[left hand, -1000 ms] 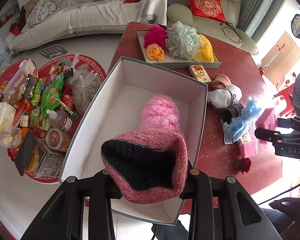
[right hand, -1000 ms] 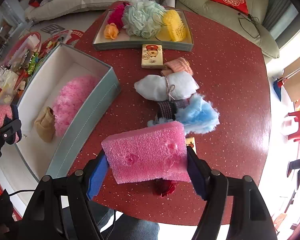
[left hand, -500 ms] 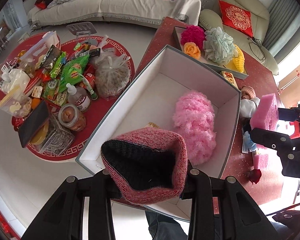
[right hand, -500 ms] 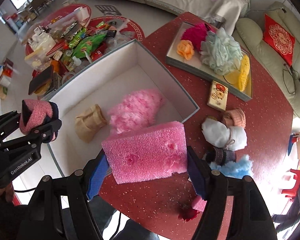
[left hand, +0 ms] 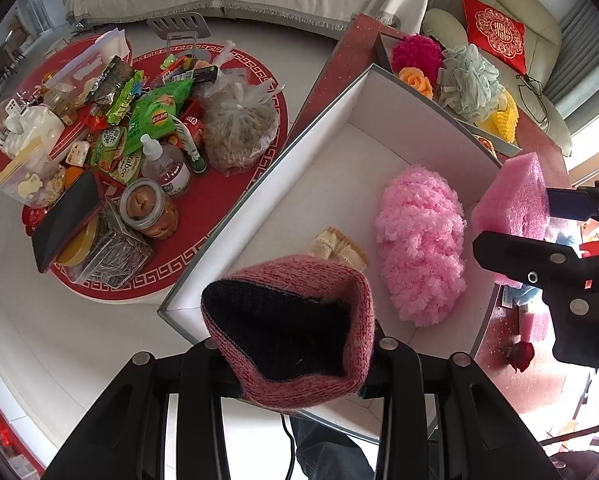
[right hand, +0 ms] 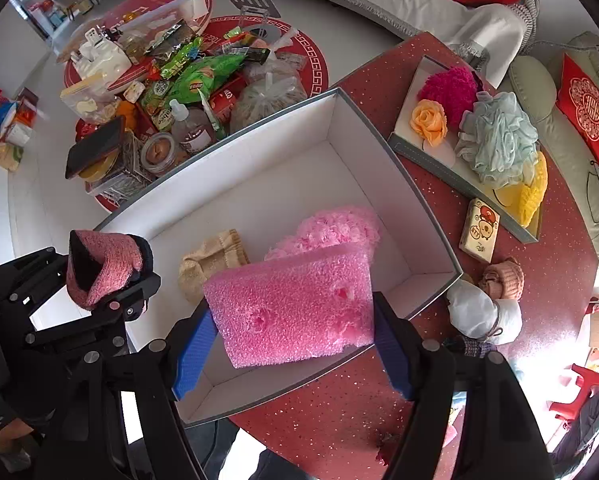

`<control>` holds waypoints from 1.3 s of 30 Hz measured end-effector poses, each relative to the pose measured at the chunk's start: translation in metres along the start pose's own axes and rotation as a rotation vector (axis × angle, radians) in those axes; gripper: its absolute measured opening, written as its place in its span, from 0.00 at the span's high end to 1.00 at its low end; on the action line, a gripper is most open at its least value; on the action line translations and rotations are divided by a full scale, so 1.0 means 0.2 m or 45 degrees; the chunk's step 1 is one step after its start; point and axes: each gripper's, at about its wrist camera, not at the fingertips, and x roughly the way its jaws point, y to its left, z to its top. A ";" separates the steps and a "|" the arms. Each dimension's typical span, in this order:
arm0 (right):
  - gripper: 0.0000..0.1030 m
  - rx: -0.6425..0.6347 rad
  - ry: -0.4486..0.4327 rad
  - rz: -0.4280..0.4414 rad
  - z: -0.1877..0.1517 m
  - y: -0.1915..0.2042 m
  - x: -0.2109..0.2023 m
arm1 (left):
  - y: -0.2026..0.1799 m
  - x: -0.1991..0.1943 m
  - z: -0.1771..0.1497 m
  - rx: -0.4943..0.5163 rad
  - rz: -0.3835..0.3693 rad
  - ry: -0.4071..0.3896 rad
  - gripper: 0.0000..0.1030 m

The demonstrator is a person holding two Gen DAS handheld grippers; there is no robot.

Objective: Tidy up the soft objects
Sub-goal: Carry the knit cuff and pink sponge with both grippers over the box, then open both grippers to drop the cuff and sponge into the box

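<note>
Right gripper (right hand: 291, 320): blue-padded fingers (right hand: 193, 354) clamped on the two short ends of a pink foam sponge (right hand: 295, 304), lower centre of the right wrist view. Foam shows dents on its face, so it likely crushes easily; very light, rough enough not to slip. An end-to-end hold looks sound; squeezing harder would probably only bow it.

Left gripper (left hand: 295, 354): fingers (left hand: 395, 364) clenched on a pink knit hat (left hand: 291, 328) with dark lining, bottom centre of the left wrist view. Limp, stretchy, light; the hold is low on the bunched body, cuff mouth gaping toward the camera. Judged secure, and it will flop on release.

Both loads hang over the open white-lined box (right hand: 383, 152) on the red tabletop (right hand: 539, 280). Inside it: fluffy pink pom-pom item (left hand: 419, 244) at right centre, beige knit piece (right hand: 211, 258) just beside it. More soft goods wait on the tray (right hand: 451, 178), upper right.
</note>
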 end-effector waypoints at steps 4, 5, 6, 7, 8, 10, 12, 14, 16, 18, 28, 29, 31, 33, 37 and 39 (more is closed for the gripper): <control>0.26 0.037 0.018 0.000 0.03 -0.04 0.03 | -0.01 0.04 0.03 0.010 -0.006 0.015 0.63; 0.26 0.045 0.023 0.000 0.04 -0.05 0.04 | -0.02 0.05 0.03 0.015 -0.008 0.019 0.63; 0.26 0.053 0.028 0.000 0.05 -0.06 0.05 | -0.03 0.05 0.04 0.020 -0.011 0.020 0.63; 0.26 0.059 0.032 -0.002 0.06 -0.07 0.06 | -0.03 0.06 0.04 0.025 -0.010 0.021 0.63; 0.26 0.063 0.033 -0.002 0.06 -0.07 0.06 | -0.04 0.06 0.05 0.030 -0.011 0.024 0.63; 0.26 0.065 0.035 -0.002 0.08 -0.08 0.07 | -0.04 0.08 0.05 0.030 -0.013 0.033 0.63; 0.26 0.067 0.037 0.004 0.10 -0.09 0.07 | -0.04 0.09 0.06 0.028 -0.012 0.041 0.63; 0.26 0.064 0.033 0.005 0.12 -0.09 0.08 | -0.03 0.10 0.07 0.027 -0.007 0.043 0.63; 0.26 0.057 0.031 0.008 0.14 -0.08 0.08 | -0.03 0.11 0.08 0.022 -0.005 0.047 0.63; 0.26 0.049 0.029 0.009 0.16 -0.07 0.09 | -0.03 0.11 0.08 0.026 0.006 0.048 0.63; 0.26 0.004 0.028 0.018 0.22 0.00 0.11 | -0.02 0.15 0.07 0.014 0.013 0.079 0.63; 0.26 -0.002 0.028 0.015 0.23 0.01 0.12 | -0.02 0.15 0.07 0.012 0.013 0.080 0.63; 0.26 -0.015 0.028 0.009 0.24 0.02 0.12 | -0.02 0.16 0.08 0.017 0.013 0.081 0.63; 0.26 -0.025 0.029 0.006 0.25 0.03 0.13 | -0.02 0.16 0.08 0.022 0.011 0.083 0.63; 0.26 -0.034 0.038 0.000 0.27 0.03 0.15 | -0.03 0.16 0.08 0.035 0.005 0.082 0.63; 0.26 -0.038 0.039 -0.001 0.27 0.03 0.16 | -0.04 0.16 0.09 0.047 -0.008 0.081 0.49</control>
